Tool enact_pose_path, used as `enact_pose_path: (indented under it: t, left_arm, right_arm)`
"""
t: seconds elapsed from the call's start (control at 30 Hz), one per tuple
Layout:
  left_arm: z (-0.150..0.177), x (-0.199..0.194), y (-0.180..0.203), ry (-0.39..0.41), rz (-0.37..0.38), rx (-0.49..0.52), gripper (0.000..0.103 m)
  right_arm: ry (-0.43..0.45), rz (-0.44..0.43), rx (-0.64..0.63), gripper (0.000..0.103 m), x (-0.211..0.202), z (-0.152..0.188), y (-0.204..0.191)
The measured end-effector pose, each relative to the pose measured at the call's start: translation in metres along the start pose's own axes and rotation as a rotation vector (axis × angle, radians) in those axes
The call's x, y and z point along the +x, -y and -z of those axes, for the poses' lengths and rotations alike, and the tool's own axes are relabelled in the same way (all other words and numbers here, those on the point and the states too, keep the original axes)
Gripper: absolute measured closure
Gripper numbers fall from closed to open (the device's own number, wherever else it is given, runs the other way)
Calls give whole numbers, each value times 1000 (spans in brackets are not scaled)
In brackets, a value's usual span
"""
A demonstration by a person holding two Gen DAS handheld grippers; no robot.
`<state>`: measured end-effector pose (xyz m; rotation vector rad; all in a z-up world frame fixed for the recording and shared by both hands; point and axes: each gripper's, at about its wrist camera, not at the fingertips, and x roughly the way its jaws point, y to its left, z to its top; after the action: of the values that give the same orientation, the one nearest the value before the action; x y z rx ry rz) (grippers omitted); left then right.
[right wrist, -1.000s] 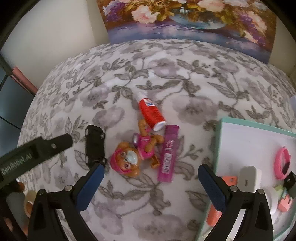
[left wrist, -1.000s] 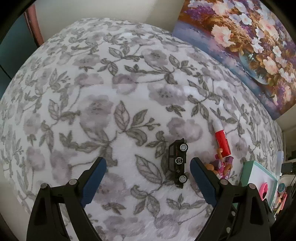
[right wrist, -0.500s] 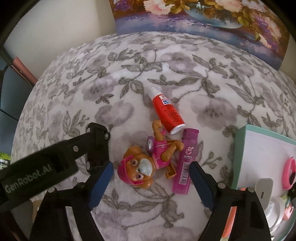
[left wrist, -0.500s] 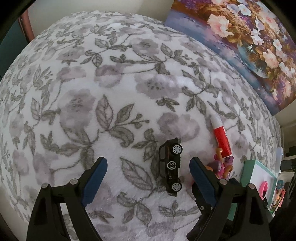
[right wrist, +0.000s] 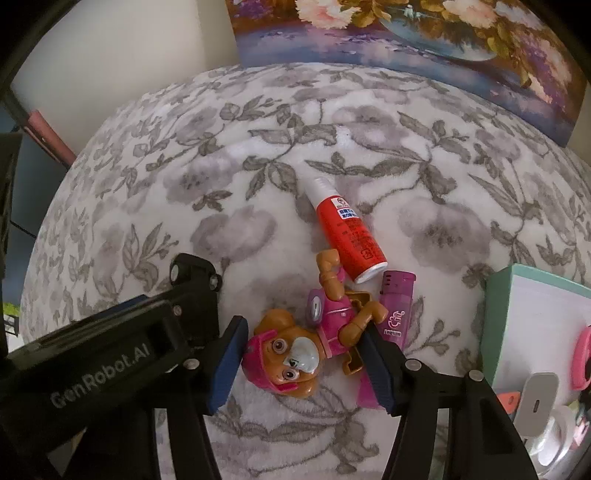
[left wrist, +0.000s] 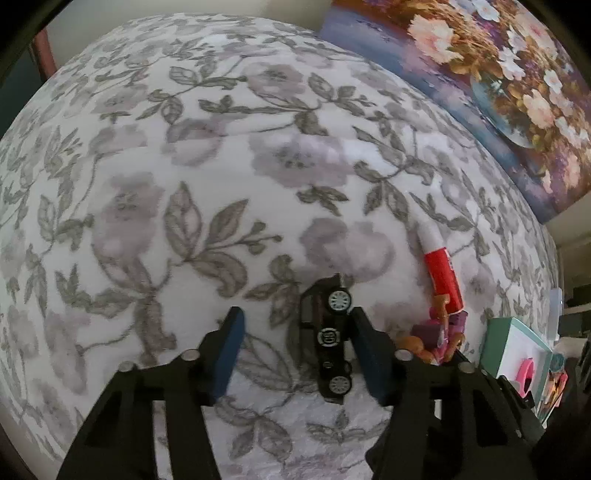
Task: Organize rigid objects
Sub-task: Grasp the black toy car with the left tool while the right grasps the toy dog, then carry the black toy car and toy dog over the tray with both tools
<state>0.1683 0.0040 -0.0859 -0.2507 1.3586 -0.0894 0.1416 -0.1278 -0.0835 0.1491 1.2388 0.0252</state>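
toy car [left wrist: 328, 334] and toy pup [right wrist: 295, 354] look light, hard, slick; each sits low-centre between closing, not yet clamped left gripper [left wrist: 295, 350] and right gripper [right wrist: 303, 365]; grip mid-body.

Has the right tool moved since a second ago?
Yes. The right tool has come down over the pup toy, which now lies between its closing fingers; the painting has slid up the frame.
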Motion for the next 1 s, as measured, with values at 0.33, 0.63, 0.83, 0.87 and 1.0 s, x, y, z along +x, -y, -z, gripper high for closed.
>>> enact_pose_path:
  t: [0.33,0.63,0.83,0.87,1.0]
  left_arm:
    - [3,3,10,-6,21,37,75]
    - [6,-13,7,26,-17,33,75]
    - [5,-37,7,79,-19,26,75]
    - [5,-41,7,87,-16,26,75]
    - [13,-65,14,129,7,42,75]
  right_arm:
    - [3,2,-8,39,2,1,-2]
    - [4,-35,13,39,-10,7,6]
    - [25,-57,35,39,-29,11,14]
    - [29,-60,41,39,-34,11,15]
    - [56,-64,69,39,-57,15,25]
